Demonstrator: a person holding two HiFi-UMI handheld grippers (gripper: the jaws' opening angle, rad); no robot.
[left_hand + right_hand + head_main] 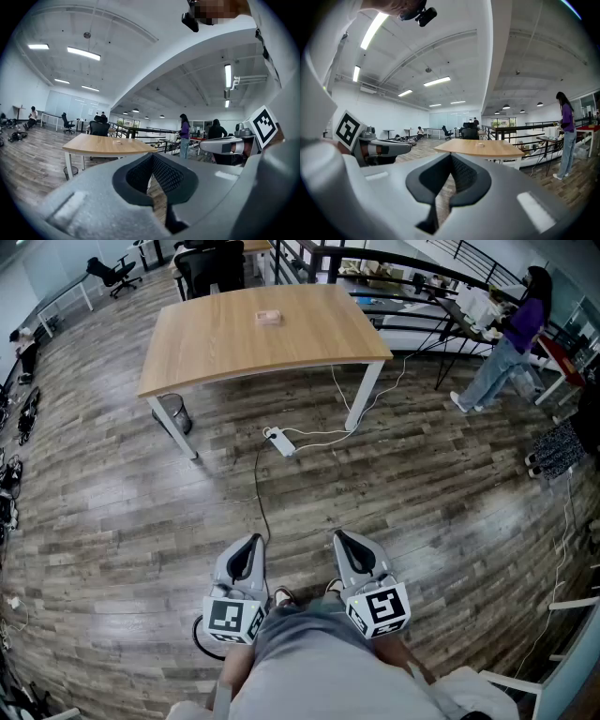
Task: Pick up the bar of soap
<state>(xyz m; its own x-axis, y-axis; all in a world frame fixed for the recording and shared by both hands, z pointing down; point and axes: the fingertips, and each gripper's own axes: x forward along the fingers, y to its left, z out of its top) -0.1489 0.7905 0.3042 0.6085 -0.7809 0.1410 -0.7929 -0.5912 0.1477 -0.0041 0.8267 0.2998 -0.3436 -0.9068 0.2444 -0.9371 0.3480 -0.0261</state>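
Since table lies well apart, ahead, nothing begun: L gripper fully closed, empty; R gripper likewise closed, empty. Risk: floor cable + power strip en route could snag feet; unopened jaws would shove bar of soap. Looks small, flat, pale pinkish, on tabletop nr far edge.

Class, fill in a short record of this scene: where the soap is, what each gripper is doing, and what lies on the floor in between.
soap: on the wooden table, far ahead of both grippers
left gripper: shut, empty, close to the person's body
right gripper: shut, empty, level with the left one
floor in between: white power strip with cables
task: not begun; soap untouched
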